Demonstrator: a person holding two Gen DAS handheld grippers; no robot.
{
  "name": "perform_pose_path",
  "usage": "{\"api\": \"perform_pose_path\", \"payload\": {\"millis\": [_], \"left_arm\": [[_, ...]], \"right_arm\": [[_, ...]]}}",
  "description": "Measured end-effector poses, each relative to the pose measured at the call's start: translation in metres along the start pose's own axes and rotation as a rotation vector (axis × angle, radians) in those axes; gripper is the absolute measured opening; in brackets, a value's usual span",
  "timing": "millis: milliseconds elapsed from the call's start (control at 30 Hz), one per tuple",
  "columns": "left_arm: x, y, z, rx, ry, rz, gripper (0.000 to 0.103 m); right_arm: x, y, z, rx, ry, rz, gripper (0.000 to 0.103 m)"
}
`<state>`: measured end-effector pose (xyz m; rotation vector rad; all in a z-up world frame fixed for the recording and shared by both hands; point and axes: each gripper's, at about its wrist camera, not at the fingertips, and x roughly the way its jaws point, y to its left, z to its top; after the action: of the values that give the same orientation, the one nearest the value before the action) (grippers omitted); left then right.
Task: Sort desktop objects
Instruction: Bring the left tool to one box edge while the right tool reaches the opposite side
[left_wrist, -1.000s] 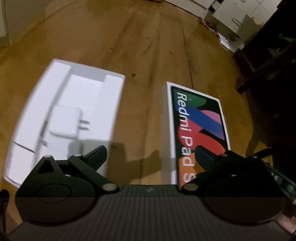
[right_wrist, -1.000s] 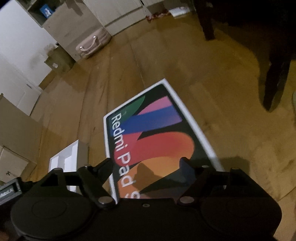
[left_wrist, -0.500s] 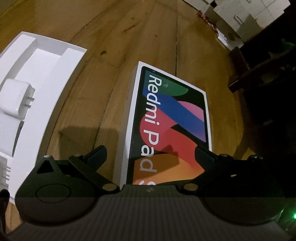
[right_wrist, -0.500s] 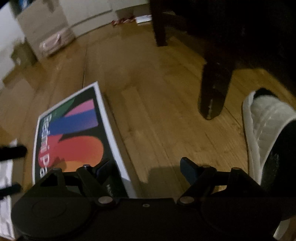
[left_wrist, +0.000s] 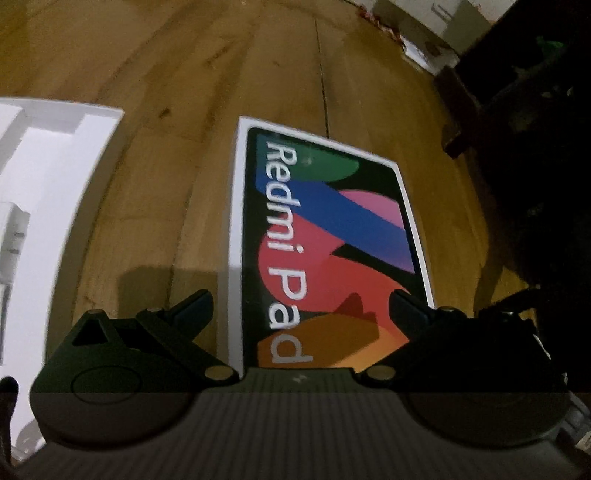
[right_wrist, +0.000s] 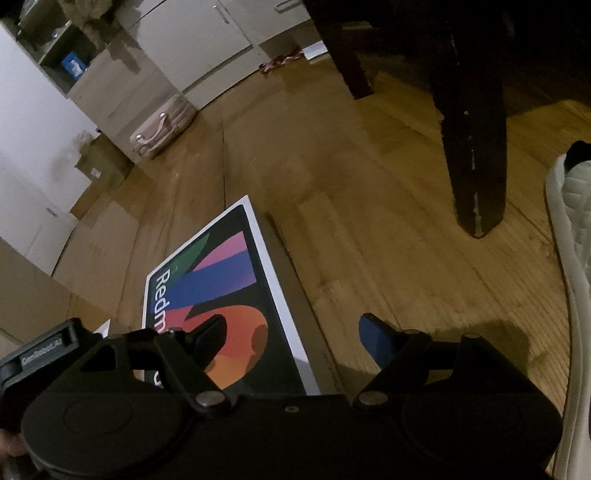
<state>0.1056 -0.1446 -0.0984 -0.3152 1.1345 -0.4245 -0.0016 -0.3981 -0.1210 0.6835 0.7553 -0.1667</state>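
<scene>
A Redmi Pad box lid (left_wrist: 325, 236) with a colourful print lies flat on the wooden floor. My left gripper (left_wrist: 301, 306) is open, its fingers astride the lid's near end, just above it. At the left edge lies the open white box tray (left_wrist: 62, 206) with a white charger (left_wrist: 11, 240) in it. In the right wrist view the lid (right_wrist: 229, 295) lies at lower left. My right gripper (right_wrist: 293, 332) is open over the lid's right long edge, its left finger above the print and its right finger over bare floor.
A dark chair or table leg (right_wrist: 476, 155) stands on the floor to the right. A white slipper (right_wrist: 572, 258) lies at the far right. White cabinets (right_wrist: 192, 48), a beige bag (right_wrist: 162, 129) and cardboard boxes (right_wrist: 96, 170) stand along the far wall.
My left gripper has shifted right, from over the white tray to over the lid. My right gripper swung right off the lid, then came partly back over its right edge.
</scene>
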Motion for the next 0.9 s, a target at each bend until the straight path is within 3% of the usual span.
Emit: {"api": "perform_pose_path", "payload": {"millis": [100,300,667,900], "left_arm": [[0.006,0.003,-0.002,-0.038,0.044,0.011,0.103],[0.014,0.005,-0.008,-0.029,0.086,0.101,0.103],[0.013,0.010,-0.012,-0.028,0.080,0.089,0.103],[0.002,0.018,-0.020,0.007,0.117,0.079,0.103]], "right_arm": [[0.006,0.003,0.000,-0.024,0.027,-0.018,0.079],[0.010,0.010,-0.006,-0.051,0.061,-0.042,0.079],[0.022,0.022,-0.012,-0.101,0.099,-0.026,0.080],[0.015,0.025,-0.011,-0.106,0.231,0.015,0.069]]}}
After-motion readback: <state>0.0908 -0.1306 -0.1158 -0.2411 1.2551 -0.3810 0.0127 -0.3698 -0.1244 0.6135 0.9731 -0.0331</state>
